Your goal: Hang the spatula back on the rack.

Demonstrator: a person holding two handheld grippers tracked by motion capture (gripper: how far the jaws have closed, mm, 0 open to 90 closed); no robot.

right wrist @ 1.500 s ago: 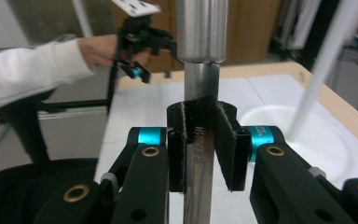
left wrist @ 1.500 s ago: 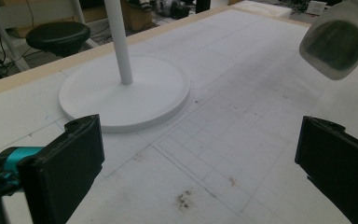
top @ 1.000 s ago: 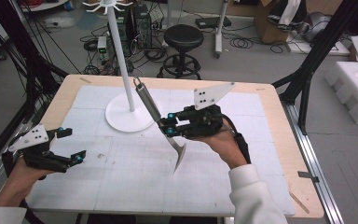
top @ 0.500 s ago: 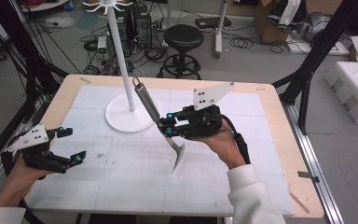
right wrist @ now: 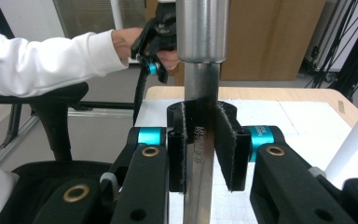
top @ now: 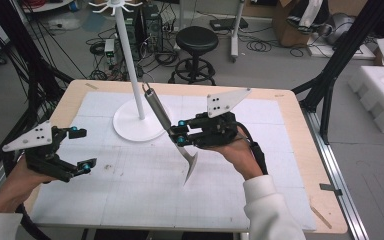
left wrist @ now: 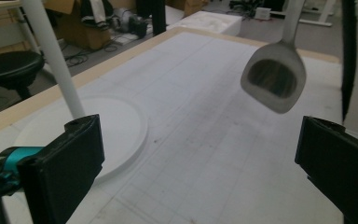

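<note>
A metal serving spoon hangs tilted above the middle of the white table mat, handle up toward the stand and bowl down. My right gripper is shut on its flat shaft, pads pressing both sides below the round handle. A white hook stand has its pole on a round base just left of the spoon's handle. My left gripper hovers open over the mat's left edge with nothing between its jaws. In the left gripper view the spoon bowl floats ahead, beyond my left gripper.
The stand's base and pole lie close to the left jaw in the left gripper view. The table's wooden rim frames the mat. A black stool, cables and boxes sit on the floor behind; white foam blocks lie at the right.
My left gripper has lifted a little off the mat at the left. The right gripper and the spoon have stayed where they were.
</note>
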